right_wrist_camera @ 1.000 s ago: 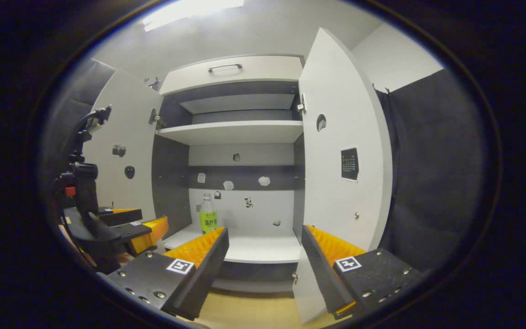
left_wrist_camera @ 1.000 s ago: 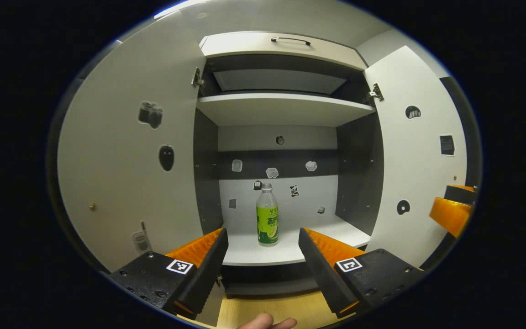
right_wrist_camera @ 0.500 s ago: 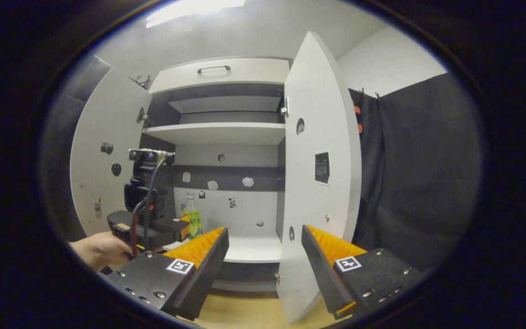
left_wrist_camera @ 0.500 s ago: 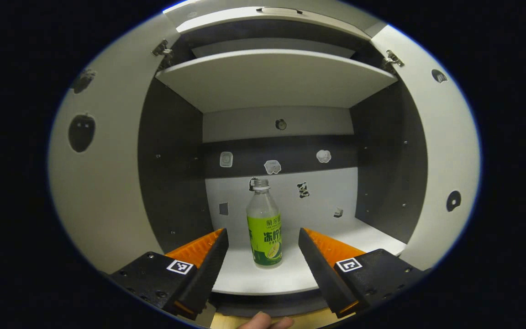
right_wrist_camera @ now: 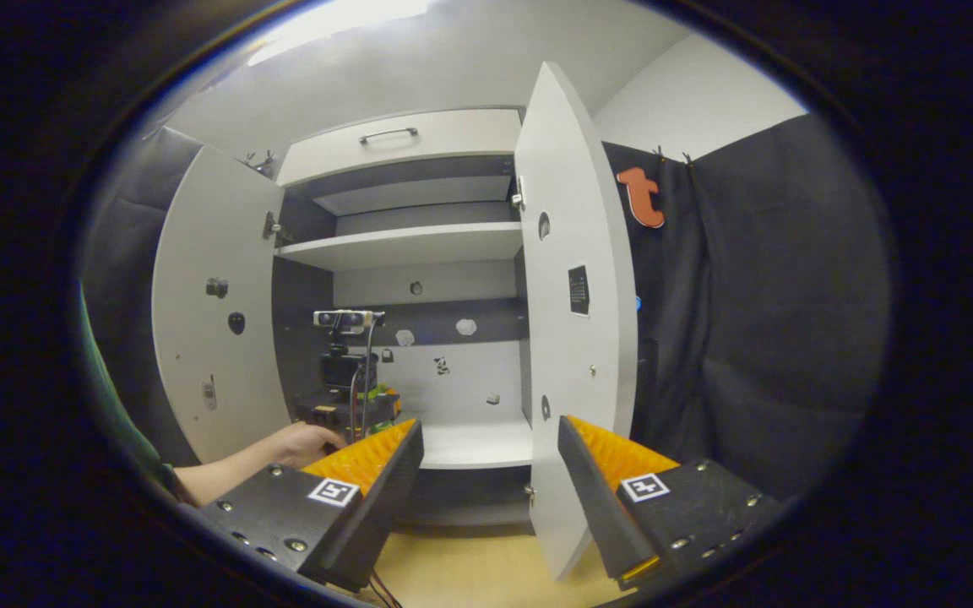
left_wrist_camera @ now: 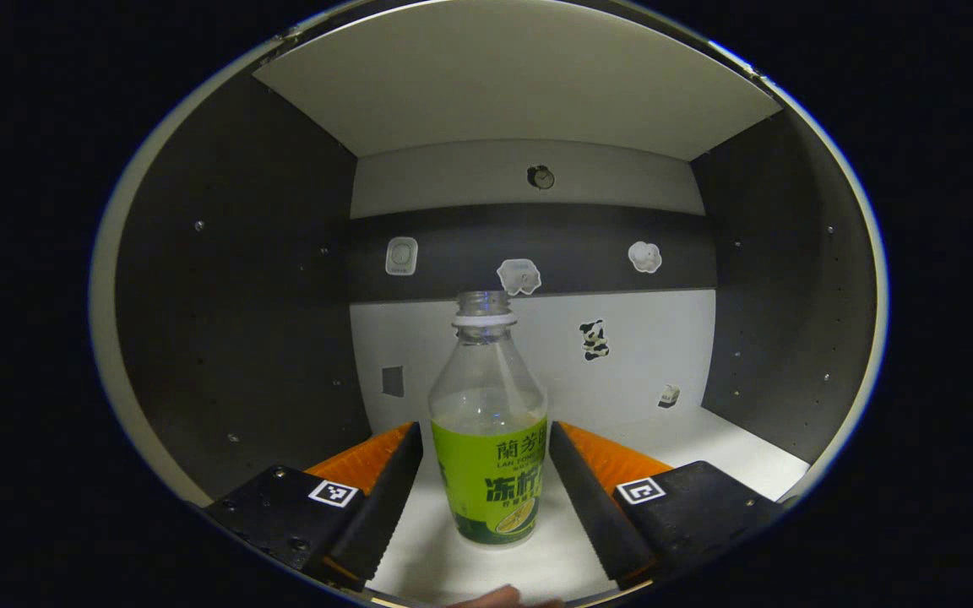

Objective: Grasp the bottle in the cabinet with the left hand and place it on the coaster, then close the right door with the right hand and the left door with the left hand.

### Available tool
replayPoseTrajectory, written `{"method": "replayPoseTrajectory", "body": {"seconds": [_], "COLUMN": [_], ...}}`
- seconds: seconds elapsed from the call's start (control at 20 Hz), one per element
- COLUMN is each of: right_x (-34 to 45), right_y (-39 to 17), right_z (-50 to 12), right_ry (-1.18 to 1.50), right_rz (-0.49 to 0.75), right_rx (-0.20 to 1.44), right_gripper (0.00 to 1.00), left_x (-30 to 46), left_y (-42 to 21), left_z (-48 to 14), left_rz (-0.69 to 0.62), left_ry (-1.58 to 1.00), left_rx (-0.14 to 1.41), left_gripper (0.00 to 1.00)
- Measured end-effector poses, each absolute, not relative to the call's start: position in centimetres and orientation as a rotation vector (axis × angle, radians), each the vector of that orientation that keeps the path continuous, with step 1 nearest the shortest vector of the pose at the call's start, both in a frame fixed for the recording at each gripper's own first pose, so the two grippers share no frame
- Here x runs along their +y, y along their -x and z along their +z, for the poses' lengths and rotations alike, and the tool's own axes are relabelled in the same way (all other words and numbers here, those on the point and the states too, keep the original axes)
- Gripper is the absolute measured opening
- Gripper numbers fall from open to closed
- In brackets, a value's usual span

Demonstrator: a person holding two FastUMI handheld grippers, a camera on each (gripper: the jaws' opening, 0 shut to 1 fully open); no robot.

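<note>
Left tongs [left_wrist_camera: 485, 460], spread open, have been advanced to straddle the clear green-labelled plastic bottle [left_wrist_camera: 488, 439], so closing is judged next, while right tongs [right_wrist_camera: 491, 464] are held open.

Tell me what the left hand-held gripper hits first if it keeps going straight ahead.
The bottle: it stands upright between the open fingers of the left hand-held gripper. Pushed further, it likely meets the gripper's palm, then the cabinet's back wall.

The bottle [left_wrist_camera: 486, 439] wears a green label [left_wrist_camera: 491, 485] with large printed characters across its lower half. Behind the bottle, the small stickers [left_wrist_camera: 519, 275] on the cabinet's back wall [left_wrist_camera: 638, 355] carry nothing legible. Right of the bottle, the dark sticker [right_wrist_camera: 578, 290] on the right door [right_wrist_camera: 575, 380] is too small to read.
</note>
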State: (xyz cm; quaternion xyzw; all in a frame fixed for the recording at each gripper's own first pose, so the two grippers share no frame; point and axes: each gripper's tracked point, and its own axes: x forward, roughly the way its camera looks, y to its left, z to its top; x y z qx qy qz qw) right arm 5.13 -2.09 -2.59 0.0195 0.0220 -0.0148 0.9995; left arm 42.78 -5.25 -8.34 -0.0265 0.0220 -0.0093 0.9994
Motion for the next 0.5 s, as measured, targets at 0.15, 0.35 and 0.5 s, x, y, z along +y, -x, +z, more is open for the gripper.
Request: {"method": "replayPoseTrajectory", "body": {"seconds": [0.15, 0.35, 0.5], "right_x": [-2.2, -2.8, -2.9], "right_y": [-3.3, -1.0, 0.4], "right_z": [-2.5, -2.0, -1.5], "right_ry": [-0.027, -0.046, -0.078], "right_rz": [-0.034, -0.036, -0.018], "right_rx": [0.034, 0.021, 0.007], "right_gripper": [0.97, 0.97, 0.97], "left_x": [-4.8, -4.3, -3.9], "left_y": [-42.4, -38.3, -34.4], "left_z": [-8.5, -7.1, -5.8], "left_rz": [-0.018, -0.038, -0.061], "left_ry": [0.076, 0.082, 0.064], "left_rx": [0.059, 0.053, 0.042], "left_gripper": [0.79, 0.79, 0.79]}}
